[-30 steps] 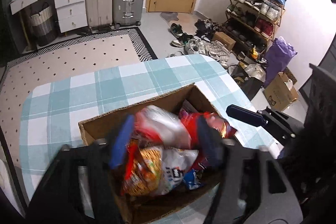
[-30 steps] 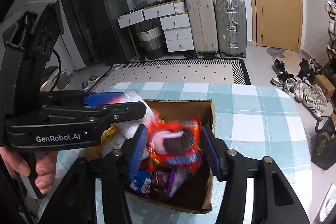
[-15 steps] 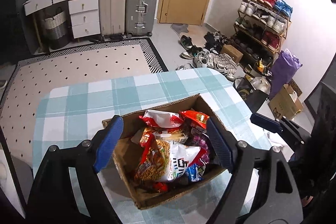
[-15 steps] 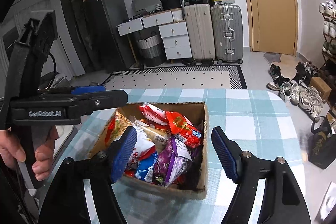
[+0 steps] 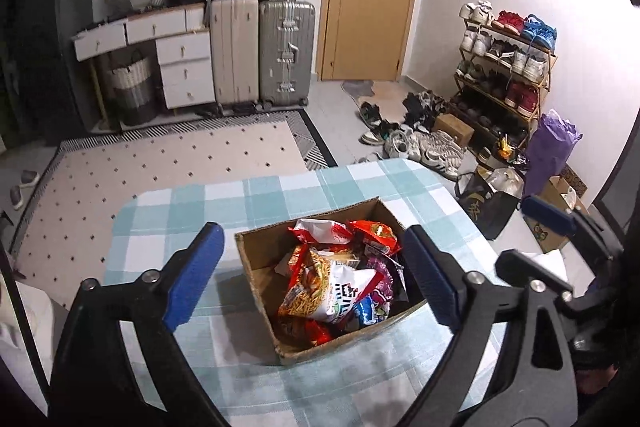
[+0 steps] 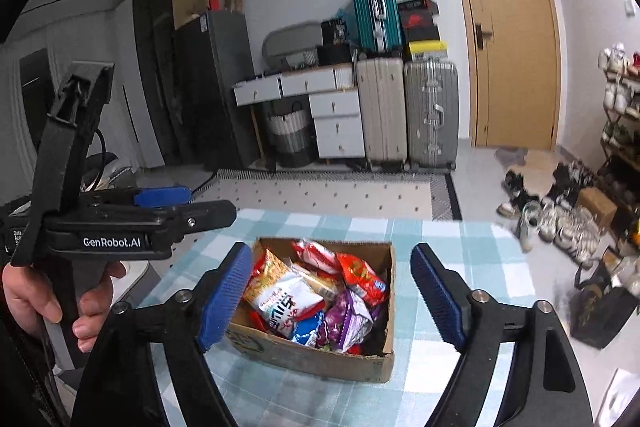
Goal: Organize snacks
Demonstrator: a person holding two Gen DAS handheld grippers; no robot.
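An open cardboard box (image 5: pixel 260 259) (image 6: pixel 320 351) stands on the checked tablecloth (image 5: pixel 248 199) (image 6: pixel 440 239), full of snack bags. On top lie a noodle-snack bag (image 5: pixel 324 287) (image 6: pixel 280 297), a red bag (image 5: pixel 374 233) (image 6: pixel 362 277) and a purple bag (image 6: pixel 344 321). My left gripper (image 5: pixel 312 273) is open and empty, held above and in front of the box. My right gripper (image 6: pixel 332 297) is open and empty, also raised over the box. The left gripper also shows in the right wrist view (image 6: pixel 176 205), held by a hand.
Beyond the table is a patterned rug (image 5: pixel 160 163), suitcases (image 5: pixel 260 51) and white drawers (image 5: pixel 180 67) by the wall. A shoe rack (image 5: pixel 504 67), loose shoes (image 5: pixel 420 143) and bags (image 5: pixel 488 203) sit right of the table.
Both grippers opened and let go of snack bags into the box, then pulled up and back from it. The box now looks smaller in both views.
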